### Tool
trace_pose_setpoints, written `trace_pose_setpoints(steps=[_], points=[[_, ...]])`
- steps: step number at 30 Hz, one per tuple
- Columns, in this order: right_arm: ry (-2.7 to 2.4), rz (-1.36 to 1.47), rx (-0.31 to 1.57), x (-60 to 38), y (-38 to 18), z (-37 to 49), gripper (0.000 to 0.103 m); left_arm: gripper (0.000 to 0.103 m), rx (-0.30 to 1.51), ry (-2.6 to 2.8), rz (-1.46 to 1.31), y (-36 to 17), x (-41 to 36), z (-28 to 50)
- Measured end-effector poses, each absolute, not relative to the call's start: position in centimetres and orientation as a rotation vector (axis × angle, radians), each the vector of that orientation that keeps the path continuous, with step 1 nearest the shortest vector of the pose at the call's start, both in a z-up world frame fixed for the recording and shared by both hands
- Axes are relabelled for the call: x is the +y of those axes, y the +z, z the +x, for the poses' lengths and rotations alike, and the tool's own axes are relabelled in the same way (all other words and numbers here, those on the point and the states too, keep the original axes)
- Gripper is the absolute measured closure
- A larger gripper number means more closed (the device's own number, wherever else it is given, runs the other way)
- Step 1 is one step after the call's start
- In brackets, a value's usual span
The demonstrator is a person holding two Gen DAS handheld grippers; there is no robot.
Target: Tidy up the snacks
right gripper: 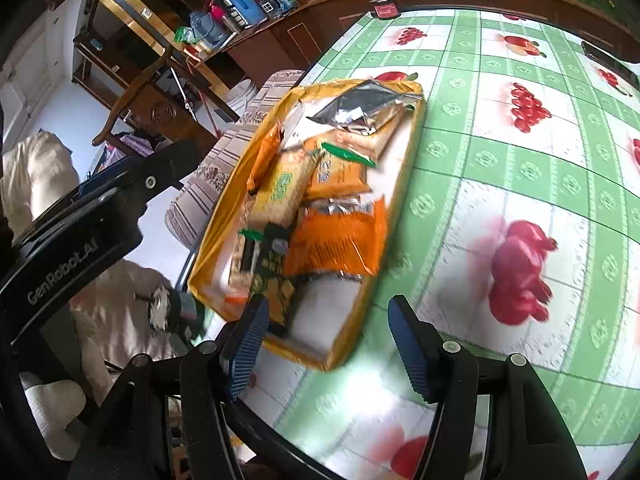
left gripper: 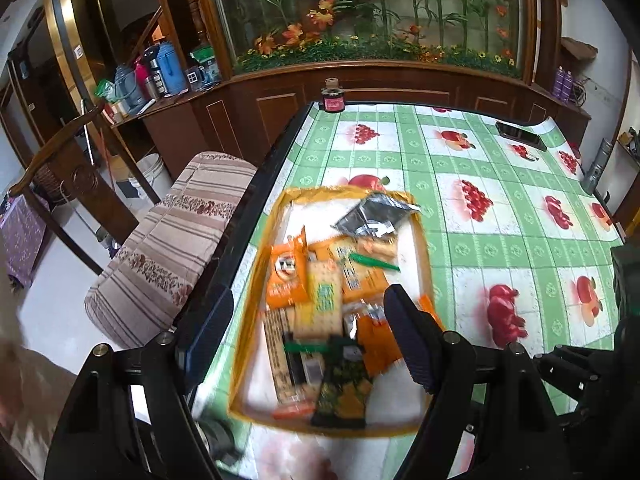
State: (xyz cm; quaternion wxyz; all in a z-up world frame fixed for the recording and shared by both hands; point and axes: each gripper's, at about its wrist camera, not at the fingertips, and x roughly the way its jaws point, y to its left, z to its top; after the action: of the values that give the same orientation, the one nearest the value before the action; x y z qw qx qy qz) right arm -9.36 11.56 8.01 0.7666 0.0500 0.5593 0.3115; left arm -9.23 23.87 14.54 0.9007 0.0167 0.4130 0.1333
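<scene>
Tray (left gripper: 256, 280), one: shallow, orange-yellow rim, white floor, stood on the table near its left edge, holding all the snack packets in view.

Silver foil packet (left gripper: 374, 214), one: lay at the tray's far end, partly over the rim.

Orange packets: at least three could be counted in the left wrist view. One with a round printed emblem (left gripper: 286, 276) lay along the left side. One broad packet (right gripper: 336, 240) lay at the right side nearer the grippers. One (left gripper: 356, 276) lay mid-tray with a green strip (left gripper: 374, 262) across it.

Pale cracker packet with green lettering (left gripper: 320, 296), one: lay at the centre, overlapping its neighbours.

Dark green patterned packet (left gripper: 340, 392), one: lay at the near end of the tray. Motion blur kept the exact total of packets uncertain.

Left gripper (left gripper: 308, 344), one: jaws apart, nothing between them, hung above the near half of the tray.

Right gripper (right gripper: 332, 344), one: jaws apart, nothing gripped, over the tray's near corner, with the left pad (right gripper: 248, 344) in front of the rim.

Table (left gripper: 500, 240), one: covered in a green-and-white checked cloth printed with red fruit.

Small jar (left gripper: 332, 98), one: stood at the far left corner of the table.

Dark phone-like slab (left gripper: 520, 134), one: lay at the far right of the table.

Striped cushion (left gripper: 172, 248), one: lay beside the table's left edge.
</scene>
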Motion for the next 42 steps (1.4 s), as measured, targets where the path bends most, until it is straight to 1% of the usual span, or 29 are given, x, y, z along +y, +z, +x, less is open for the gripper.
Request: trace_pose_setpoints(steps=[9, 12, 14, 15, 16, 17, 18, 20, 24, 27, 31, 33, 35, 38, 42], points=[[0.71, 0.044, 1.202, 9.6, 8.9, -12.9, 0.039, 0.025, 0.851, 0.351, 0.005, 14.8, 22.0, -14.0], [0.734, 0.013, 1.202, 9.5, 9.2, -14.3, 0.039, 0.025, 0.79, 0.417, 0.04, 15.9, 21.2, -15.9], [0.751, -0.003, 1.196, 9.5, 9.4, -15.2, 0.039, 0.024, 0.709, 0.502, 0.092, 17.2, 20.2, -17.7], [0.763, -0.012, 1.191, 9.5, 9.5, -15.6, 0.039, 0.015, 0.678, 0.53, 0.111, 17.7, 19.8, -18.5], [0.776, -0.022, 1.183, 9.6, 9.8, -16.1, 0.039, 0.011, 0.644, 0.554, 0.135, 18.3, 19.3, -19.4], [0.786, -0.03, 1.174, 9.7, 10.0, -16.4, 0.039, 0.004, 0.611, 0.569, 0.165, 18.8, 18.8, -20.3], [0.799, -0.042, 1.156, 9.8, 10.5, -16.9, 0.039, 0.0, 0.594, 0.579, 0.186, 19.1, 18.5, -21.1], [0.818, -0.053, 1.118, 9.9, 11.3, -17.6, 0.039, 0.0, 0.591, 0.611, 0.199, 19.5, 18.8, -21.9], [0.833, -0.061, 1.1, 11.2, 12.0, -17.7, 0.034, 0.0, 0.562, 0.688, 0.178, 20.7, 19.9, -23.8], [0.871, -0.113, 1.133, 13.8, 11.5, -18.2, 0.034, 0.0, 0.518, 0.742, 0.134, 21.6, 21.2, -26.3], [0.958, -0.178, 1.142, 17.2, 11.4, -20.1, 0.035, 0.0, 0.482, 0.766, 0.127, 21.2, 21.9, -28.2], [0.988, -0.217, 1.131, 18.5, 11.4, -21.1, 0.035, 0.0, 0.49, 0.755, 0.097, 20.7, 22.4, -28.3], [0.992, -0.229, 1.133, 18.9, 11.3, -21.3, 0.035, 0.0, 0.542, 0.712, 0.042, 19.9, 23.1, -27.8], [0.969, -0.2, 1.145, 18.2, 11.0, -20.8, 0.035, 0.0, 0.611, 0.632, -0.077, 18.5, 24.1, -26.7], [0.913, -0.171, 1.138, 16.0, 10.6, -19.6, 0.035, 0.0, 0.713, 0.554, -0.14, 16.1, 24.2, -23.8]])
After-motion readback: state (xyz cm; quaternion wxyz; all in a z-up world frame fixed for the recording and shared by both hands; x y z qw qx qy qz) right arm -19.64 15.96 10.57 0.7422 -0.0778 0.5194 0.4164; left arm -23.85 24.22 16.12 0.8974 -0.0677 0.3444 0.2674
